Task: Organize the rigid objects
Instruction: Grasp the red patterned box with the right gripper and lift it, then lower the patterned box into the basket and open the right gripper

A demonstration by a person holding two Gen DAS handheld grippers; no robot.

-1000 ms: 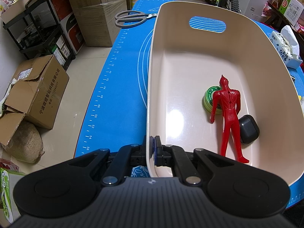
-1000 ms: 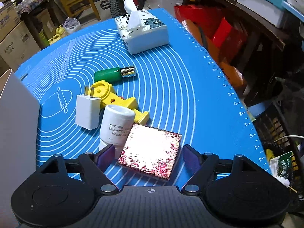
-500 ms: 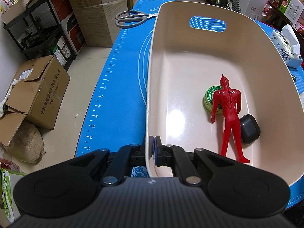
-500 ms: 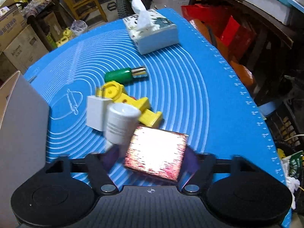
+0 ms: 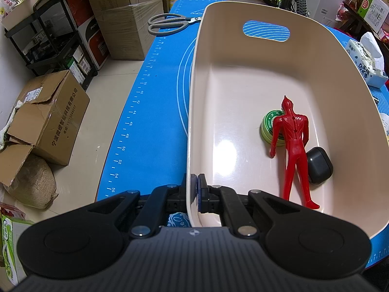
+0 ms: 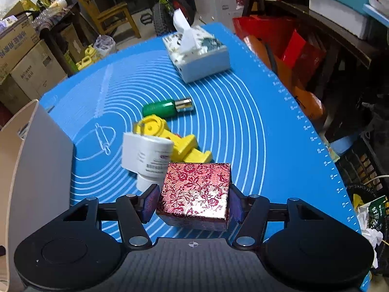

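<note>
Blue-matted surface: the right gripper (image 6: 193, 203) has just closed its jaws on the floral box (image 6: 197, 191); the bin (image 5: 316, 77), rim-clamped by the left gripper (image 5: 197, 192), waits left.

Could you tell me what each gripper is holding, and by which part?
Left gripper: the beige plastic basin, by its near rim. Right gripper: the red floral foil-covered box, by its two opposite sides.

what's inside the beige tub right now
The beige tub holds a red figure lying over a green tin, with a black case beside its legs. Whatever lies beneath them is hidden.
</note>
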